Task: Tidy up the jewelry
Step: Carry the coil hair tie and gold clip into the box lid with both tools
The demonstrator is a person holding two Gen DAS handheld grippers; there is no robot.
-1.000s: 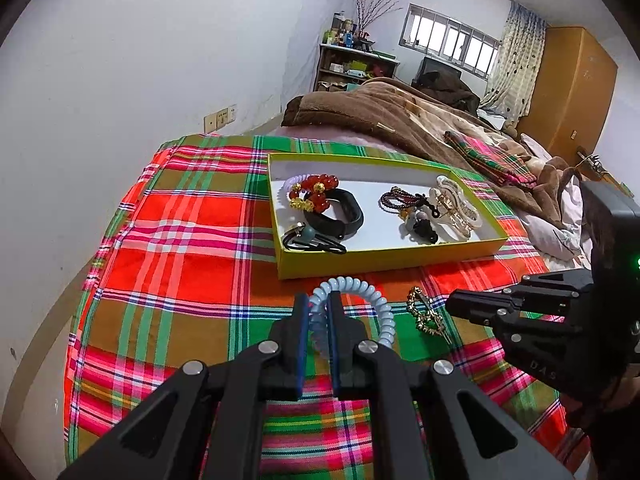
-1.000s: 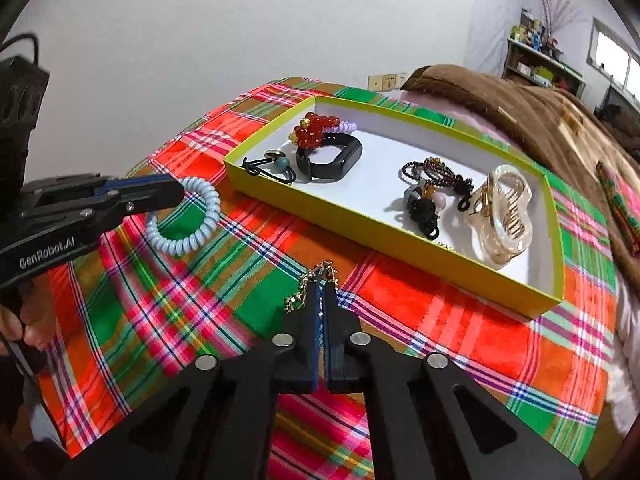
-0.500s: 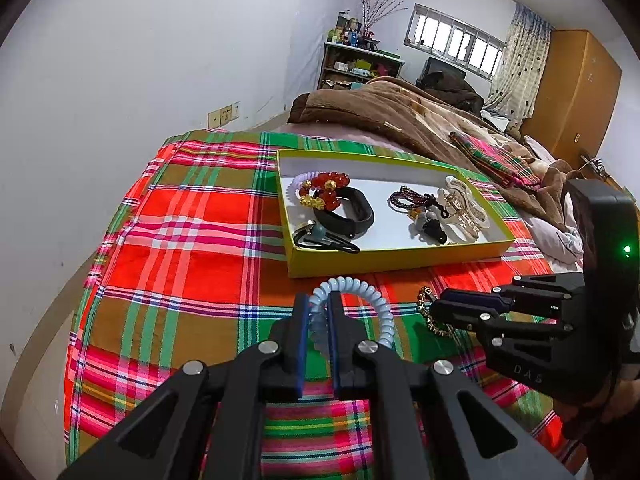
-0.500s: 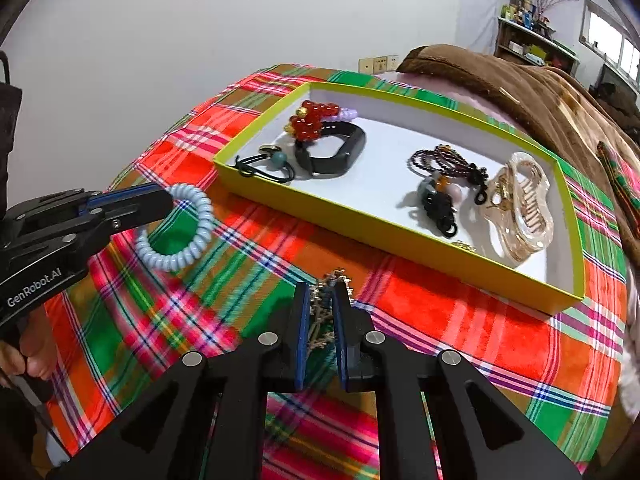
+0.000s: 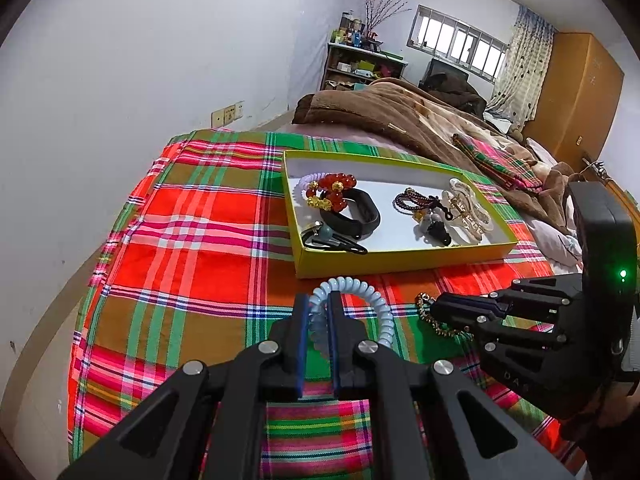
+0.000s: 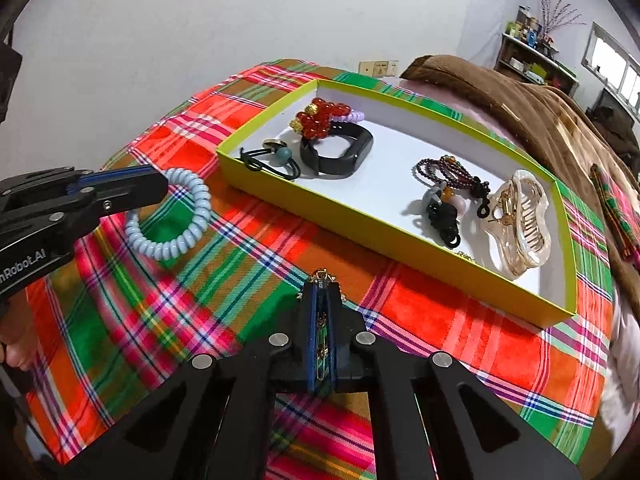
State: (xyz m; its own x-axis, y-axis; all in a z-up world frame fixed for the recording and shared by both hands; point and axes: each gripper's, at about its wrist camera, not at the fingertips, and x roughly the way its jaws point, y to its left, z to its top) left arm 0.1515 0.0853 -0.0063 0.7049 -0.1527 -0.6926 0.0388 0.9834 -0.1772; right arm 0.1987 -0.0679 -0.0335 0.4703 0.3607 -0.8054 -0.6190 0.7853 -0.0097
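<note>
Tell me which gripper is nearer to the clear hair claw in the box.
Right. The right gripper, shut on a gold chain, sits just outside the box's front wall, nearer the hair claw. The left gripper holds the blue coil tie farther off.

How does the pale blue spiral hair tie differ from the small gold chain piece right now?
The pale blue spiral hair tie is a thick, plain plastic coil ring, held by the left gripper. The small gold chain piece is thin, metallic and fine-linked, pinched by the right gripper. Both are gripped, outside the yellow-green tray.
</note>
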